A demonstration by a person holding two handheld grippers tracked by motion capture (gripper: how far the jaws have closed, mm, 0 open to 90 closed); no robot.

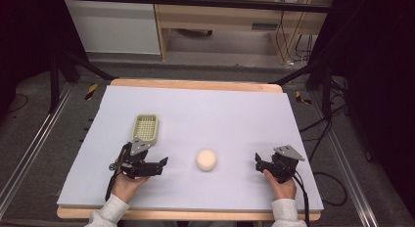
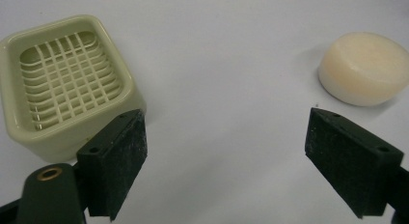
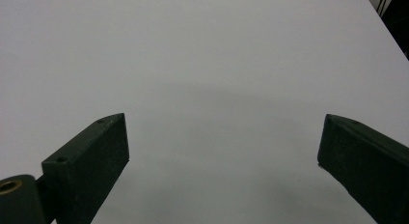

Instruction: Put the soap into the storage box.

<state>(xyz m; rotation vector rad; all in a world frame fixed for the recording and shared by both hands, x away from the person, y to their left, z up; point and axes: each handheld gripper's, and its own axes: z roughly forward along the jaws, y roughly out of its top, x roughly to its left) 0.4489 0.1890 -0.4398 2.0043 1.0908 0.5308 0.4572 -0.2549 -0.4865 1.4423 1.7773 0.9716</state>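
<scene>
Looks like a soap-into-dish job, judged from what lies nearest the claws. Round, cream-coloured bar of soap (image 1: 206,159) lying flat on the pale table (image 1: 230,114), near the front edge and about midway between the two hands. Ribbed, grid-bottomed soap dish (image 1: 145,127) standing upright to the left and a little farther back, well apart from the bar, nothing in it.

Left claw (image 1: 164,162) held low, just in front of the dish, jaws spread wide and gripping nothing; in the left gripper view the dish (image 2: 67,84) sits up-left beyond one jaw and the soap (image 2: 365,67) up-right beyond the other, neither touched. Right claw (image 1: 258,161) held low to the right of the bar, near but clear of it, likewise wide open and empty; bare table ahead of it in the right gripper view.

Handling, as a judgement: probably light, stiff, and smooth enough to slide, with rounded edges that could squirt out of a hard pinch. Best taken across the widest part of the rim, jaws flat against opposite sides, pressing low and evenly rather than on the curved top edge. Moderate squeeze only, since soap can dent. Dish likely light as well, apt to skid if nudged.
</scene>
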